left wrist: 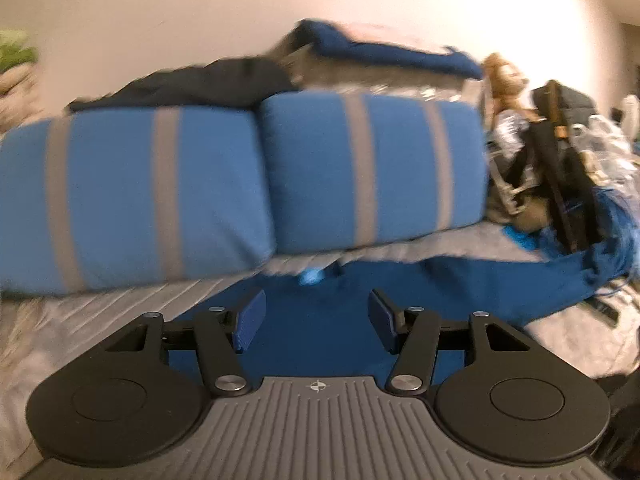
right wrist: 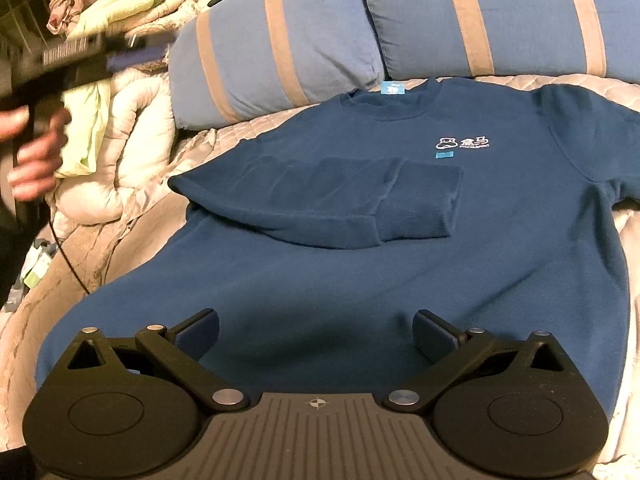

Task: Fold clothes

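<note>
Folding: sweatshirt (right wrist: 360, 264) on bed (right wrist: 500, 80), one sleeve (right wrist: 320, 204) across chest.
Left hand-held gripper (left wrist: 317, 322): released, empty.
Right hand-held gripper (right wrist: 318, 334): released; pinch far sleeve's cuff at frame right.

Navy sweatshirt (right wrist: 360, 280) with white logo; blue pillows (right wrist: 272, 52) striped tan

- I'm working in a home bedroom: a bed (right wrist: 520, 80) with a quilted cover.
- Two blue striped pillows (right wrist: 280, 40) lean at its head.
- A bundled duvet (right wrist: 132, 120), a backpack (left wrist: 560, 152) and a soft toy (left wrist: 504, 76) crowd the edges.
</note>
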The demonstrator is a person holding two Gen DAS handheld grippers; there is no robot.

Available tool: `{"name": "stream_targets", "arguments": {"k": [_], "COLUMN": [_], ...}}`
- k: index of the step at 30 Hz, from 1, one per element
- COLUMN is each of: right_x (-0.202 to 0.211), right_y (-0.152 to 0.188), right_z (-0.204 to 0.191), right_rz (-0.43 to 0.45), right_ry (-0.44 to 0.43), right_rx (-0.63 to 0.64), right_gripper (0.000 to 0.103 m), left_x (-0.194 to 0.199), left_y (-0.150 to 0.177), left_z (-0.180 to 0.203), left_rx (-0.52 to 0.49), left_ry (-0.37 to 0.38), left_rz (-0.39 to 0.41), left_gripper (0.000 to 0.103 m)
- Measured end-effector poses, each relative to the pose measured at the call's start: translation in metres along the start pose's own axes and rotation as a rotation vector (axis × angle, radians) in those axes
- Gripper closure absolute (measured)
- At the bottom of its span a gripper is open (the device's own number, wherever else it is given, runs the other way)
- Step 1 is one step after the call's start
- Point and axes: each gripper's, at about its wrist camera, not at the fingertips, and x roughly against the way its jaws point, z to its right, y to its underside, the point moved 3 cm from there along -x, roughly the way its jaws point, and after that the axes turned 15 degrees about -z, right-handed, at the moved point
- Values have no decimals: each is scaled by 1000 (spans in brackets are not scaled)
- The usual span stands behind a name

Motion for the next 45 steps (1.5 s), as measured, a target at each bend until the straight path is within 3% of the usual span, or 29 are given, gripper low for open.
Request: {"name": "stream_targets", "arguments": {"k": [6,14,19,21,29,32,34,35,36,41,45], "right_x": [2,17,-10,-28,-87,-95,-97,-95,-93,-80,-56], "right_y": [-5,-37,-56,-64,-80,-82,-85,-87,-89,-101,-116], "right_z": [-12,-18,-20,-21,-29,-28,-27,-27,-28,-30,-29], "right_rz": [-27,-21,-57,-80,-161,-189,-207,-209,-211,-180,-103], "right_ry": [-2,150,294,320,366,364,356,355,357,433,602], "right_rx": [90,355,617,683,862,871,865,859,855,868,914], "right_gripper": [0,2,18,31,43,58,72,86,91,95,95], "left_x": [7,5,-10,-17,-54,-70,-81,-86,-90,-101,-96], "left_y": [52,103,122,127,136,132,128,127,126,122,122], "left_z": [-55,-99,-106,-105,-106,-110,-111,-111,-111,-114,-120], "left_rx": [94,145,157,151,147,153,152,154,152,140,160], "left_ry": [-68,-141,-157,-170,-174,-175,-177,-172,-169,-228,-292], "left_rz": [-74,-162,-198,-210,-233,-242,-251,-253,-254,-263,-267], "left_gripper": [47,47,47,47,47,47,47,47,47,46,47]}}
